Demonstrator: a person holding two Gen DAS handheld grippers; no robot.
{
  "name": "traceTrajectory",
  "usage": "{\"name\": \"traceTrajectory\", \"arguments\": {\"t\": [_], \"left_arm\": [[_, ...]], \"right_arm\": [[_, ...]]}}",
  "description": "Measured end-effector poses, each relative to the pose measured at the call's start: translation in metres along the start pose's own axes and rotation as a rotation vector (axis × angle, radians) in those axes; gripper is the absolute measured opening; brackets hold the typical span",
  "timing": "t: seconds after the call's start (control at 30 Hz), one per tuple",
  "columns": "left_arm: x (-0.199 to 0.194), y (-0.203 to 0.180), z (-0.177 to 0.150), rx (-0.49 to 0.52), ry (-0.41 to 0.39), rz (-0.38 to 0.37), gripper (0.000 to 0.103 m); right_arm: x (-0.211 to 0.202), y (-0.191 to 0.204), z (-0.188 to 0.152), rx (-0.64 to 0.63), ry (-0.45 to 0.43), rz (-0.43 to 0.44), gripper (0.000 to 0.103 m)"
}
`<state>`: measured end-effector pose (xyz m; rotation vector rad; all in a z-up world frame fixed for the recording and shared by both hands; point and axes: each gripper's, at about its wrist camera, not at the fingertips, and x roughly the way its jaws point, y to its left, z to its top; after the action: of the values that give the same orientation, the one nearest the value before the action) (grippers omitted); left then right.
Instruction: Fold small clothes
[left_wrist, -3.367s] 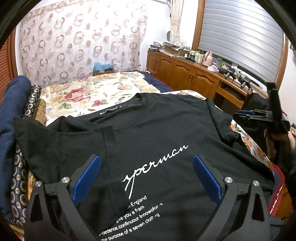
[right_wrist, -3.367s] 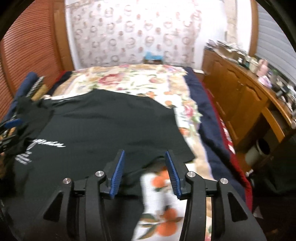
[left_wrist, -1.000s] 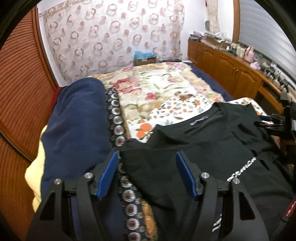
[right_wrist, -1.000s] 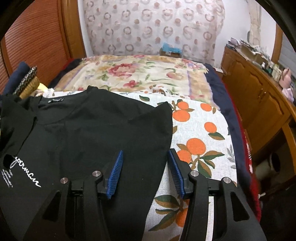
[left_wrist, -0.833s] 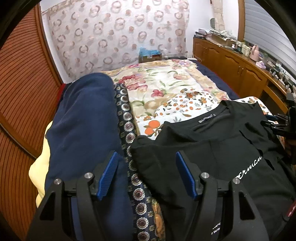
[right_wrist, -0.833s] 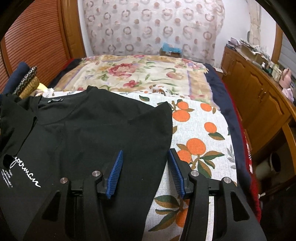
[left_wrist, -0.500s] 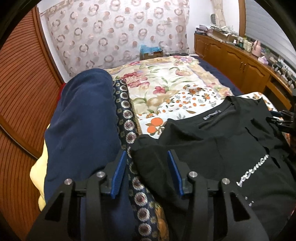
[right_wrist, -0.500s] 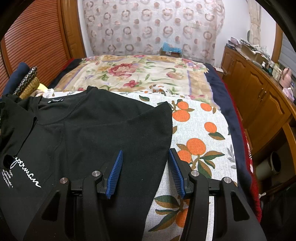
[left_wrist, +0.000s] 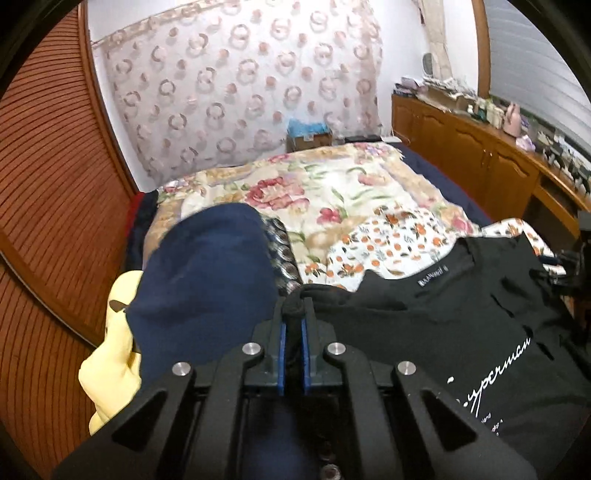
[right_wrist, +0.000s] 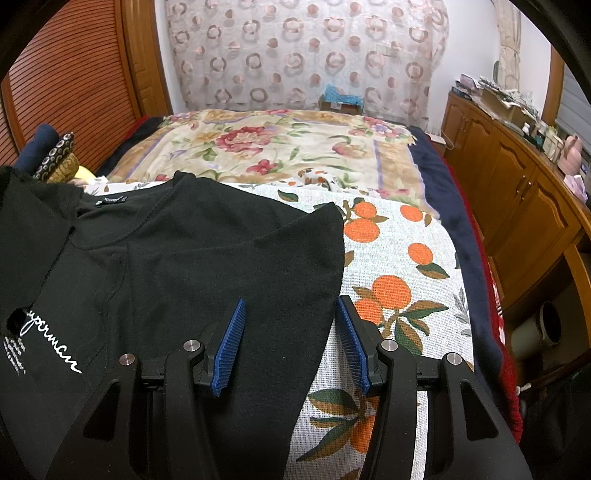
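While the left gripper (left_wrist: 292, 317) clamps a bunched sleeve edge at frame centre, the black T-shirt (left_wrist: 443, 325) spreads rightward; the right gripper (right_wrist: 291, 332), its blue pads apart, straddles the shirt's right edge at lower centre.

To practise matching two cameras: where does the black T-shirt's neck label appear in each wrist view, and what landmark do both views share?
Left wrist view: the neck label sits right of centre, beyond the left claw, which is shut on the T-shirt.
Right wrist view: the label is upper left, far from the open right claw.
Shared landmark: the circle-patterned curtain.
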<state>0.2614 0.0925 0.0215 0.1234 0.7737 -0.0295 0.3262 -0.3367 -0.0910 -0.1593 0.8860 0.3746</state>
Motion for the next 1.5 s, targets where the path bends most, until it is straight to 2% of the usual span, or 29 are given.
{"name": "traceTrajectory", "arguments": {"t": [0.2,0.3,0.4,0.47,0.77,0.8,0.83,0.87,0.97,1.07,1.33,1.5], "left_arm": [[0.006,0.003,-0.002,-0.009,0.006,-0.025,0.005],[0.004,0.002,-0.005,-0.015,-0.004,-0.034,0.005],[0.000,0.001,-0.004,-0.018,-0.015,-0.045,0.005],[-0.002,0.000,-0.005,-0.017,-0.024,-0.052,0.005],[-0.010,-0.004,-0.009,-0.030,-0.051,-0.088,0.005],[-0.012,-0.005,-0.010,-0.034,-0.057,-0.096,0.005],[-0.015,-0.007,-0.011,-0.036,-0.064,-0.103,0.005],[-0.018,-0.009,-0.012,-0.037,-0.071,-0.105,0.005],[-0.029,-0.014,-0.018,-0.041,-0.093,-0.128,0.004],[-0.044,-0.019,-0.025,-0.043,-0.119,-0.139,0.004],[-0.093,-0.025,-0.043,-0.048,-0.200,-0.159,0.004],[-0.117,-0.030,-0.064,-0.045,-0.238,-0.161,0.004]], "right_arm": [[0.000,0.000,0.000,0.002,0.000,0.004,0.051],[-0.001,-0.005,0.002,0.031,-0.004,0.038,0.051],[-0.003,-0.014,0.008,0.034,-0.010,-0.011,0.051],[-0.002,-0.020,0.012,0.052,-0.005,-0.005,0.051],[0.024,-0.019,0.032,0.018,0.041,0.016,0.051],[0.026,-0.018,0.034,0.010,0.031,0.013,0.049],[0.027,-0.018,0.035,0.015,0.027,0.027,0.041],[0.027,-0.019,0.035,0.025,0.025,0.049,0.029],[0.027,-0.019,0.037,0.047,0.036,0.104,0.006],[0.014,-0.014,0.035,0.049,0.006,0.123,0.003],[-0.066,0.008,0.033,0.022,-0.188,0.110,0.003],[-0.104,0.020,0.020,0.004,-0.251,0.112,0.003]]}}
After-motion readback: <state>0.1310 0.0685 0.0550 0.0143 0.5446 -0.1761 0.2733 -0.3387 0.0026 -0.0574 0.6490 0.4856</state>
